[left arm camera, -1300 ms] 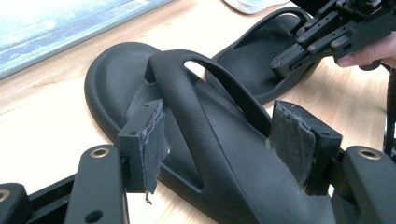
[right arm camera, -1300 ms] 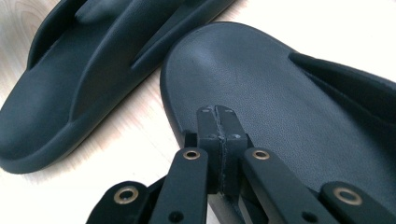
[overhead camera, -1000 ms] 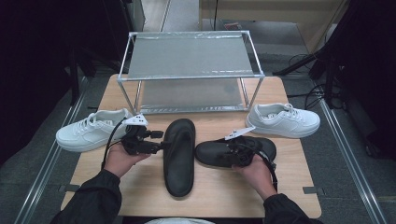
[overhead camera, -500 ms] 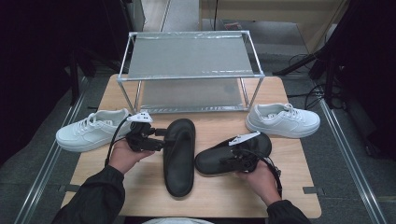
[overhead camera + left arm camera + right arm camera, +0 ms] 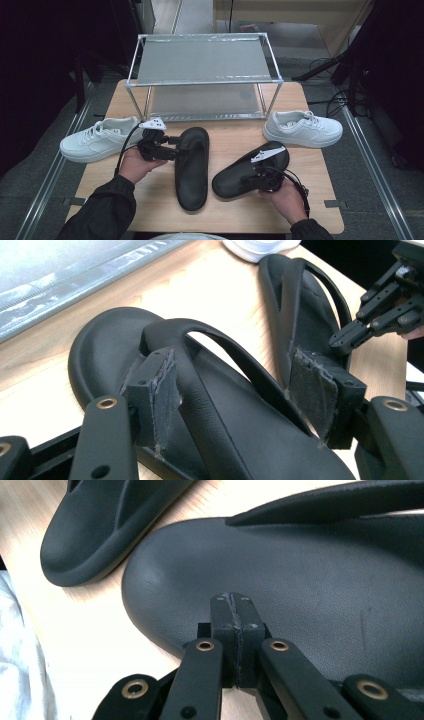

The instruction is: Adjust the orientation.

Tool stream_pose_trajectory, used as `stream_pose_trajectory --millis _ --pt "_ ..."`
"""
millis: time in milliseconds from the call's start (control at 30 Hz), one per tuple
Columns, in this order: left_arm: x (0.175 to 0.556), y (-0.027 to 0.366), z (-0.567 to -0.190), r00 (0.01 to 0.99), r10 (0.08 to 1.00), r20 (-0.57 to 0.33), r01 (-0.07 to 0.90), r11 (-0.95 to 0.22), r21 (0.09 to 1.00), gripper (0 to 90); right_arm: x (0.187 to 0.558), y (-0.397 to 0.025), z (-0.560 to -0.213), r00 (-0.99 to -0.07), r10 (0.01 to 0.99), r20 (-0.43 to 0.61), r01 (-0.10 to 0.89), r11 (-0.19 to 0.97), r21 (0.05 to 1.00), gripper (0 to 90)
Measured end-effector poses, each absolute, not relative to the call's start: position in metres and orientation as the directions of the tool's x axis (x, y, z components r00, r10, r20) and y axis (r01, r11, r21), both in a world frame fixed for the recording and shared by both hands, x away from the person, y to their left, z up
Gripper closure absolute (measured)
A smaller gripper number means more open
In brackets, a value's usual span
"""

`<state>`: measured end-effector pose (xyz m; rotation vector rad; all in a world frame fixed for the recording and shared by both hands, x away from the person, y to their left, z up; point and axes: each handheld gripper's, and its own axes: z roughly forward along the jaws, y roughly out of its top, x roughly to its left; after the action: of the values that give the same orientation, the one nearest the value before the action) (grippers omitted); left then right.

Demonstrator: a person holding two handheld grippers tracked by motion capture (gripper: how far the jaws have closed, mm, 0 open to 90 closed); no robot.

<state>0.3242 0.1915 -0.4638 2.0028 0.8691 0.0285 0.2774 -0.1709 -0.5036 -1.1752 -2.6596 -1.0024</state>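
Right gripper [image 5: 260, 176]: nearest the person, low on the right; its fingers [image 5: 235, 630] are pressed together with nothing seen between the pads, resting on the footbed edge of the right black rubber thong sandal [image 5: 250, 171] — judged a nudge or a pin rather than a pinch.
Right sandal, axis: long axis runs diagonally, near end toward the middle of the wooden tabletop [image 5: 235, 135], far end up and to the right toward the right white lace-up sneaker [image 5: 303, 128]; it lies flat, strap side up.
Left gripper [image 5: 170, 149]: held from the left side; its fingers [image 5: 152, 397] are spread on either side of the strap of the left black rubber thong sandal [image 5: 191, 167], pads not yet closed on it — likely set to take the strap, the easiest part to lift by.
Left sandal, axis: long axis runs near-to-far, almost straight away from the person, one rounded end near the tabletop's front, the other toward the shelf; which end is the toe is hard to tell from above.
Pair: the two sandals lie near each other in the middle, their near ends close but apart.
Sneakers: the left white lace-up sneaker [image 5: 97, 140] sits at the far left edge, the other at the far right, both clear of the work.
Farthest: a metal-framed two-tier wire shelf [image 5: 202, 62] stands behind, both tiers bare — probably where the footwear is headed.
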Motion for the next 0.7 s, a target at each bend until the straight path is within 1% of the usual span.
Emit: stream_pose_trajectory --millis 233,433,500,600,700 --pt "0.324 0.191 -0.464 0.751 0.588 -0.301 0.562 -0.329 0.759 36.4 0.27 -0.176 -0.503 -0.711 0.636 0.301 0.679 0.51 0.527 90.0" --pt "0.324 0.191 -0.464 0.751 0.588 -0.301 0.563 -0.331 0.757 36.4 0.26 -0.189 -0.502 -0.707 0.641 0.299 0.686 0.517 0.512 90.0" --pt "0.324 0.191 -0.464 0.75 0.587 -0.303 0.564 -0.33 0.757 36.4 0.259 -0.194 -0.501 -0.701 0.654 0.284 0.688 0.517 0.509 90.0" --pt "0.324 0.19 -0.464 0.75 0.587 -0.304 0.565 -0.33 0.756 36.3 0.26 -0.198 -0.5 -0.683 0.672 0.286 0.701 0.495 0.513 90.0" --pt "0.324 0.19 -0.464 0.75 0.587 -0.303 0.565 -0.331 0.756 36.4 0.261 -0.199 -0.498 -0.684 0.667 0.295 0.697 0.479 0.533 90.0"
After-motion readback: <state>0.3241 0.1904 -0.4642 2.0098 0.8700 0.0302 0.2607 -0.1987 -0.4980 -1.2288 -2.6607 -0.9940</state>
